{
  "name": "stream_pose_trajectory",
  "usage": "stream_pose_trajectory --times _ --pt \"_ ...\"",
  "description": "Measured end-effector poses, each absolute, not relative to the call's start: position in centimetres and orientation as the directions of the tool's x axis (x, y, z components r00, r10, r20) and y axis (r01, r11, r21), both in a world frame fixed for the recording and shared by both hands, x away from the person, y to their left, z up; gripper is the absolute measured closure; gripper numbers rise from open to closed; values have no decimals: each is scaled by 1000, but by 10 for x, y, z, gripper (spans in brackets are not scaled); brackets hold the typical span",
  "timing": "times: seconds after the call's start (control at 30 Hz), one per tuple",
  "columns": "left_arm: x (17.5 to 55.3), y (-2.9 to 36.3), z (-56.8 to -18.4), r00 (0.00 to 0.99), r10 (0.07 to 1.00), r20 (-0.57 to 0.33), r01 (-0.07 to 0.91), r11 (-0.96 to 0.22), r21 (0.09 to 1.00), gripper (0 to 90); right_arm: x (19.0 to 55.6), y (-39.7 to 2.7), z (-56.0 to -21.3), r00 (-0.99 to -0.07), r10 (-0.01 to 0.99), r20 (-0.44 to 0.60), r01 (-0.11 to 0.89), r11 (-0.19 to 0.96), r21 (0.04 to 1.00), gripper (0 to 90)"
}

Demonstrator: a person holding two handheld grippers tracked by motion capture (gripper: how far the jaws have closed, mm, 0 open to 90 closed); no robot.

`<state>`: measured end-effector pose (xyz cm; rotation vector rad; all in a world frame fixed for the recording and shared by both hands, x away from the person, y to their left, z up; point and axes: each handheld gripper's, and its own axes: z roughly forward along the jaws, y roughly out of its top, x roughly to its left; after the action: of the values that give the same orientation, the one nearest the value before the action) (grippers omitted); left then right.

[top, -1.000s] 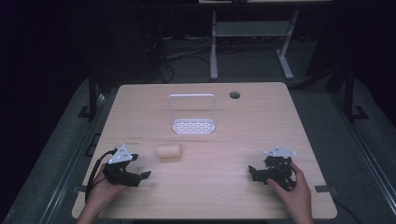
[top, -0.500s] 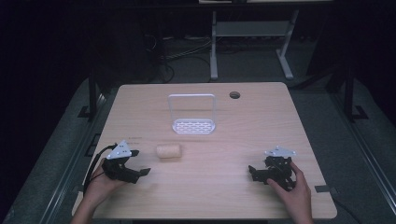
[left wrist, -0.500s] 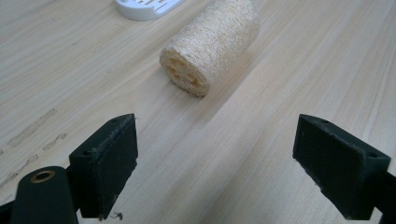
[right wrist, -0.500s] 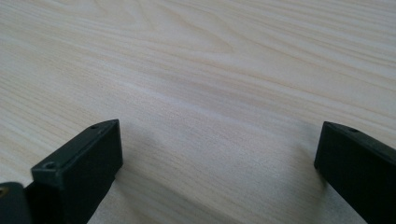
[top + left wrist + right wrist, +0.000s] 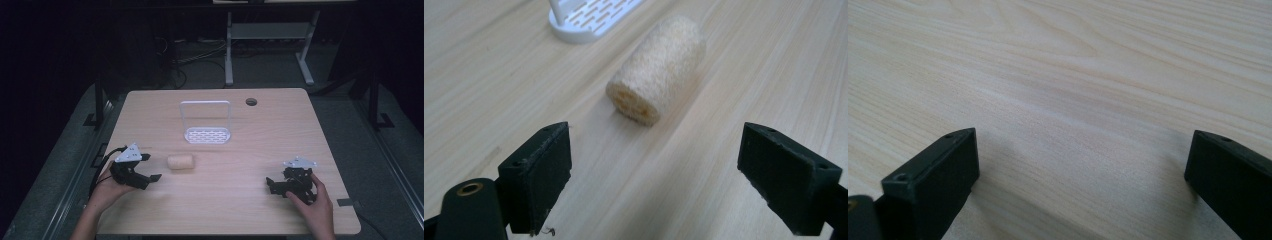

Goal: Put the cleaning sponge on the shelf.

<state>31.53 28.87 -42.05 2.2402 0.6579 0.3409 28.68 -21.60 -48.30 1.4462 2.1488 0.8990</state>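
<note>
Left gripper view first: my left gripper (image 5: 655,185) has its two black jaws spread wide with nothing between them, low over the wood. Ahead of them lies the loofah roll (image 5: 659,70), a pale beige, rough cylinder resting on its side, its cut end turned toward the jaws and clear of both. Beyond it I see the edge of the white slotted rack (image 5: 591,17).

From the high view, my left gripper (image 5: 150,167) sits at the near left of the table (image 5: 260,210), held in my left hand (image 5: 107,187), jaws pointing right at the loofah roll (image 5: 180,162), which lies just beside them. The white slotted rack (image 5: 207,123), with its upright wire frame, stands farther back near the middle. My right gripper (image 5: 269,183) rests at the near right in my right hand (image 5: 312,202), well apart from the roll; in its own view the right gripper (image 5: 1080,175) is also wide open over bare, light-grained wood.

The table has a round cable hole (image 5: 251,102) near the far edge. Around it the room is dark, with grey floor, a pale metal stand (image 5: 270,45) and loose cables (image 5: 195,55) behind.

Against half a second ago, my left gripper has edged slightly toward the roll; the right gripper, roll and rack lie as they did.
</note>
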Motion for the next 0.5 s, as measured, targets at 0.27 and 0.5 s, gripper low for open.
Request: stream_pose_trajectory --times 0.27,0.5 --pt "329 282 -414 855 516 42 326 -600 731 136 287 -216 -483 -386 922 27 666 259 699 5" --pt "337 274 -412 872 489 37 308 -605 734 136 287 -216 -483 -387 922 27 666 259 699 5"
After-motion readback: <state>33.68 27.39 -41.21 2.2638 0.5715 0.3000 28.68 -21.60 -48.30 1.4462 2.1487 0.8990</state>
